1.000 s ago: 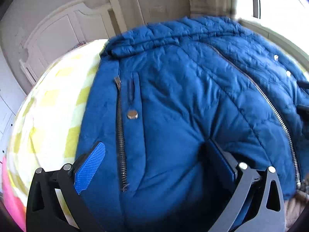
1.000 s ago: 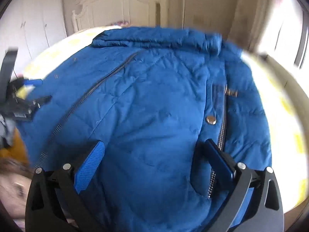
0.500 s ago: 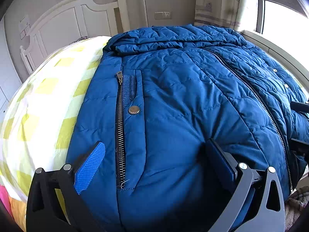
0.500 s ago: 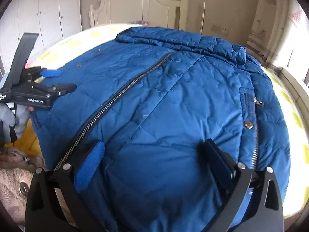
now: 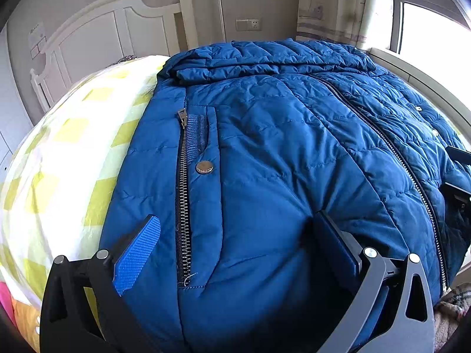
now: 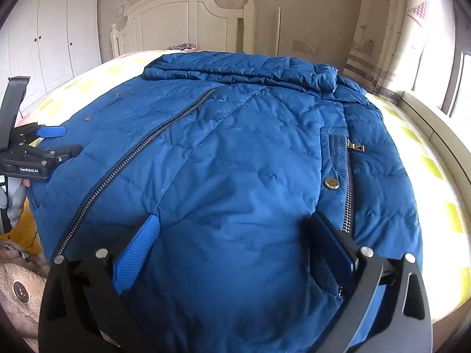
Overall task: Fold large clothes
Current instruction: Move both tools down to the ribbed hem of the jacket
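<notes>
Yellow-checked bed carries a blue quilted jacket spread flat; left gripper and right gripper hover at its near hem, jaws spread.

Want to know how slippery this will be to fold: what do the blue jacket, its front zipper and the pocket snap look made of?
Blue jacket: looks like a smooth synthetic shell, perhaps nylon or polyester, over soft fill; slight sheen, puffy stitched quilting.
Front zipper: probably metal; grey teeth glint.
Pocket snap: shiny round metal-looking cap.
</notes>
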### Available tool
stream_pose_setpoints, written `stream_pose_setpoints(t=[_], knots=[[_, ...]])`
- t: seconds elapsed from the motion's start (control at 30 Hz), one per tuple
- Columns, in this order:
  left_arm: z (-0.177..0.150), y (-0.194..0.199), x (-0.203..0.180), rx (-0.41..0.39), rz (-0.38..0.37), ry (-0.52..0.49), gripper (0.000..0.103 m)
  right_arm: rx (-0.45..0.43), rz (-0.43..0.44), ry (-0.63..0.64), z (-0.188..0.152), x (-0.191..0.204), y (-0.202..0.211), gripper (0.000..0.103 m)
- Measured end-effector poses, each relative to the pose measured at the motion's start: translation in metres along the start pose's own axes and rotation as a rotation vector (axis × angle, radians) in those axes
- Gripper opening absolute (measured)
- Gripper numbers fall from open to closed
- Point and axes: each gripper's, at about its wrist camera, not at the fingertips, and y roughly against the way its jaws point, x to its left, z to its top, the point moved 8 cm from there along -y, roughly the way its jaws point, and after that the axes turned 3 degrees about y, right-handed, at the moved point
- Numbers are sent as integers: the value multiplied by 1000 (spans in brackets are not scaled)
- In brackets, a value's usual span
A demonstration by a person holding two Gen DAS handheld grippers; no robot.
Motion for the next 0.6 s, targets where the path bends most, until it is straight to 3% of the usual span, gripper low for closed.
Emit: stream_pose_setpoints(t=[0.2, 0.27, 0.37, 0.47, 0.5, 0.6], knots=[[3, 4, -2, 39, 27, -4, 99, 2, -3, -2, -2, 3, 1, 101], [12, 21, -18, 1, -21, -28, 99, 21, -12, -12, 2, 2, 3, 100], [17, 41, -54, -67, -74, -152, 99, -17, -7, 13, 9, 11, 11, 100], [-3, 18, -83, 4, -49, -264, 99, -1, 42, 83, 6, 31, 8, 100], [-3, 18, -82, -33, -64, -230, 99, 36, 48, 114, -1, 38, 0, 101], [-4, 11, -72, 19, -139, -171, 99, 24, 69, 99, -2, 36, 3, 101]])
